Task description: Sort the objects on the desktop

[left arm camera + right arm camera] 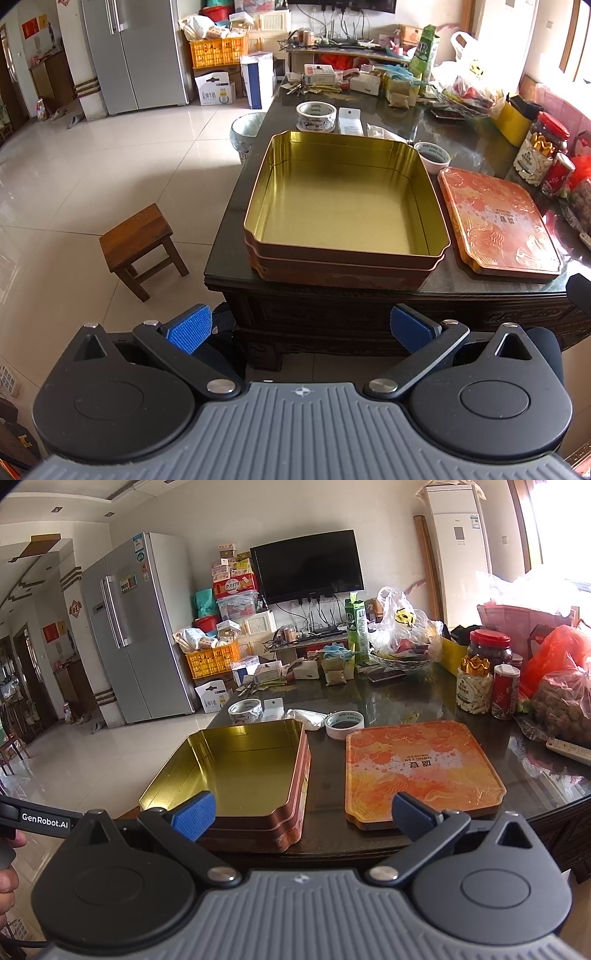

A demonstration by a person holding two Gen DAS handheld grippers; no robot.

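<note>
Gold tin base (343,206) sitting open by its orange lid (498,225); both grippers hovering w/ jaws wide, holding nothing.
Risk: base overhanging surface (480,155) edge; a nudge could be tipping it off.

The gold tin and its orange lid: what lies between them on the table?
Nothing: between the open gold tin and the orange lid only a bare strip of dark glass table shows, most clearly in the right wrist view.

Your room: glossy pale tile floor (110,155), silver fridge (140,627), wall television (308,565), small wooden stool (142,243), dark table (332,314), bright window light on your right.
</note>
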